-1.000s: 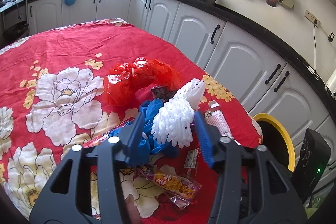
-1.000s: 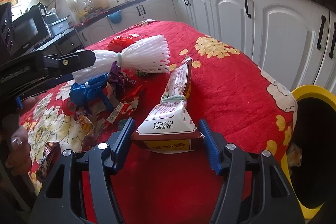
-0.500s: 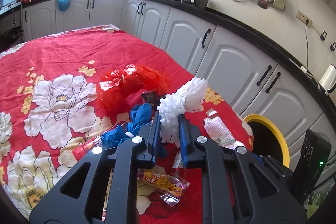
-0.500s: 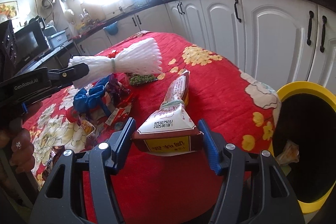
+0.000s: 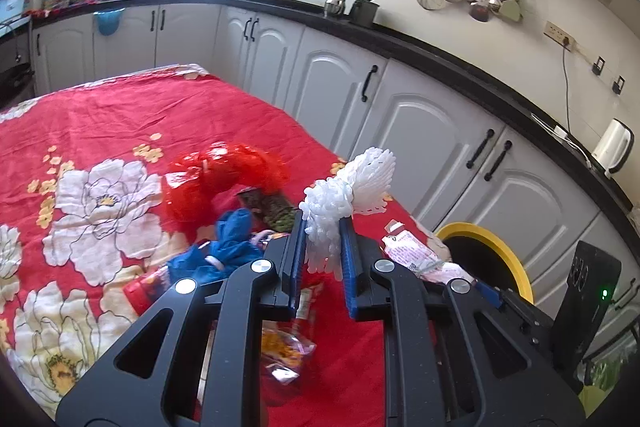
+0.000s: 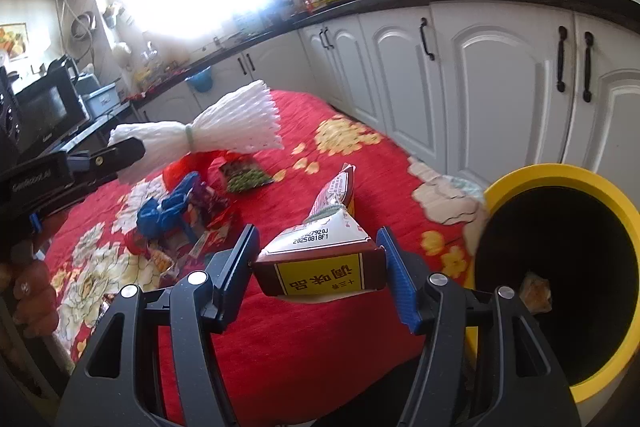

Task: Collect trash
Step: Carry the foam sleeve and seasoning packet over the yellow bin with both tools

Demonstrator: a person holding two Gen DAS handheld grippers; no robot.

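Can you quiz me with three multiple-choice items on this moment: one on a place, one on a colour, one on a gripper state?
1. Where does the round bin with the black inside stand?
A. On the red floral tablecloth
B. Beside the table edge, in front of the white cabinets
C. On the black counter

2. What colour is the bin's rim?
A. Yellow
B. Green
C. Blue

3. What does the left gripper do with the white foam fruit net?
A. Hangs open above it
B. Is shut on it
C. Rests beside it

Answers:
1 B: the right wrist view shows it below the red floral tablecloth, by the white cabinets.
2 A: the ring around the dark opening is yellow.
3 B: the blue pads press the net from both sides.
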